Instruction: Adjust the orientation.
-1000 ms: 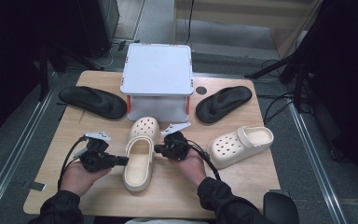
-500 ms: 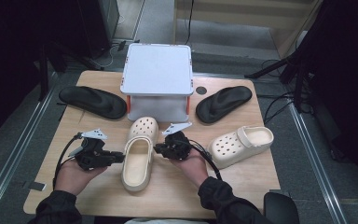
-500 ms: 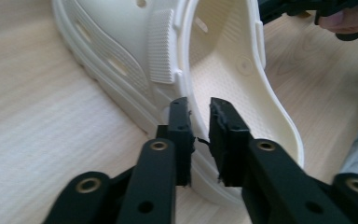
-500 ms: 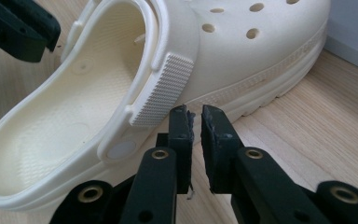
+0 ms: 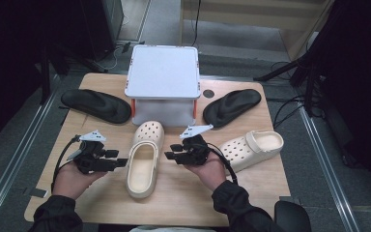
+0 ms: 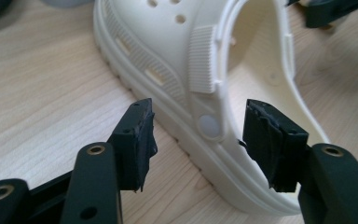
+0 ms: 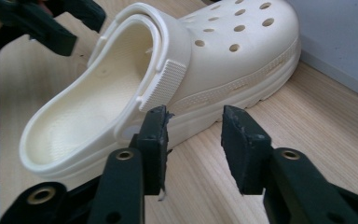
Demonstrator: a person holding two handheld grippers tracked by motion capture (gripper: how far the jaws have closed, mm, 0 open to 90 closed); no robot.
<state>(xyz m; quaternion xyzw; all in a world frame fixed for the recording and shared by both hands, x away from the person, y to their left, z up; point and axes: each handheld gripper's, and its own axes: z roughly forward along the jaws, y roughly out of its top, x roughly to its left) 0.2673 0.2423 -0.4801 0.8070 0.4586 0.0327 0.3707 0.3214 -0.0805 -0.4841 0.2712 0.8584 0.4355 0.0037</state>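
No text, label, brand mark, number or sign can be read in any of the views. The cream clog point(image 5: 145, 158) at the centre of the high view bears a round rivet at its strap hinge (seen close at the middle of the left gripper view point(image 6: 209, 126)), but its face appears blank. The lid of the grey box point(image 5: 163, 72) at upper centre is plain too.

Lab-like workspace — wooden table point(image 5: 251, 193), trailing floor cables point(image 5: 290, 108), dark equipment stands point(image 5: 314, 72).
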